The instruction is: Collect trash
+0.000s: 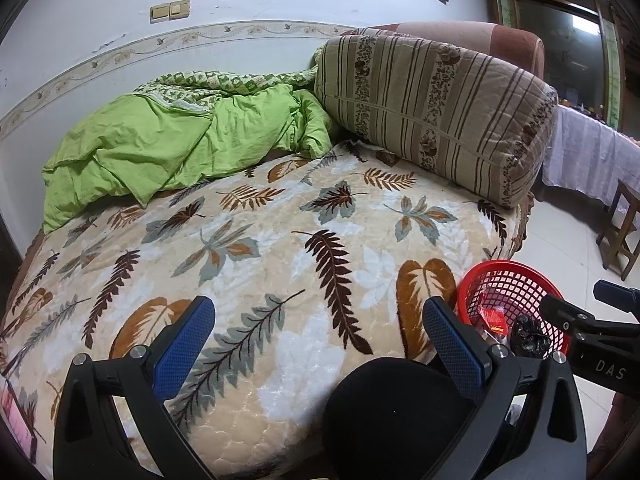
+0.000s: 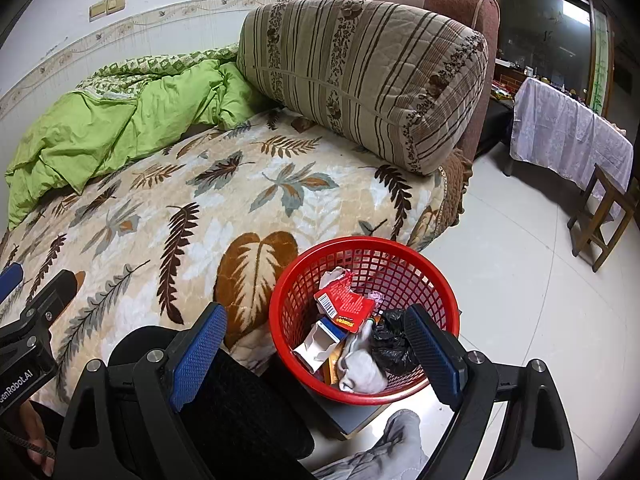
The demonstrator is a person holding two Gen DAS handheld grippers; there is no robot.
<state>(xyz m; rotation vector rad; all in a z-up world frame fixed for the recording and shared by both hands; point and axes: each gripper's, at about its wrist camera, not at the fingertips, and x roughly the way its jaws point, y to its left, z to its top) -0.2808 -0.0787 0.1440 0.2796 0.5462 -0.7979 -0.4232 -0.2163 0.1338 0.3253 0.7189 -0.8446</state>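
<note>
A red mesh basket (image 2: 362,250) stands on a low dark stool beside the bed, also in the left wrist view (image 1: 500,270). It holds trash: a red wrapper (image 2: 348,302), a white carton (image 2: 320,340), a grey-white sock (image 2: 362,368) and a black plastic bag (image 2: 390,340). My right gripper (image 2: 316,348) is open and empty just above the basket's near rim. My left gripper (image 1: 320,340) is open and empty over the leaf-patterned blanket (image 1: 280,240). No loose trash shows on the bed.
A crumpled green quilt (image 1: 160,148) lies at the bed's far left. A striped cushion (image 1: 432,120) leans on the brown headboard. A wooden stool (image 2: 600,216) and a cloth-covered table (image 2: 568,132) stand on the tiled floor at the right.
</note>
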